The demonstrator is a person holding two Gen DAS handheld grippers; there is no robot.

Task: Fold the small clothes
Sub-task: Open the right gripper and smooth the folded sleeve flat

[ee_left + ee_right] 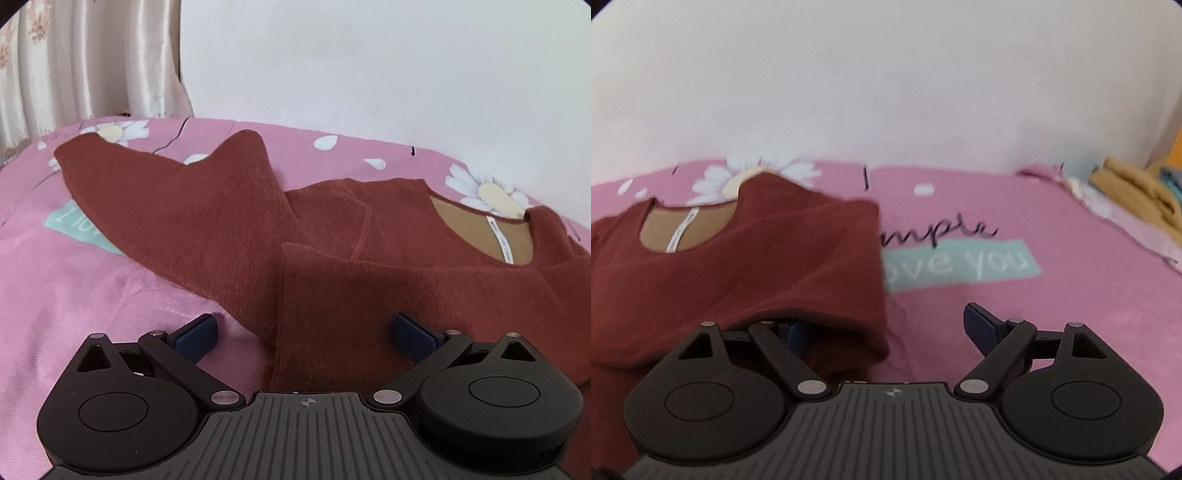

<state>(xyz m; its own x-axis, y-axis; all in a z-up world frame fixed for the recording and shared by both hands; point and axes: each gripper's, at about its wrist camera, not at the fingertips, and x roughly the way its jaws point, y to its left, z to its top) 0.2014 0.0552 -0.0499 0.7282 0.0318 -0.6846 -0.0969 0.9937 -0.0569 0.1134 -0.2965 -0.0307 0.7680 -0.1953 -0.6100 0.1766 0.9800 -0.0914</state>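
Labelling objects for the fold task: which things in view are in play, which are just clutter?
In play:
- rust-red sweater
- left tool, open
- right tool, open

Lying about:
- tan clothes pile
- pink bedspread
- curtain

A bed covered by a pink woven sheet (1071,314), printed with white daisies and a mint-green band of white lettering, fills the lower half of both views. A rust-red knitted sweater with a tan lining (369,258) lies flat on it, one sleeve stretched toward the upper left of the left wrist view. A heap of mustard-yellow knitted cloth (1137,195) sits at the far right edge.
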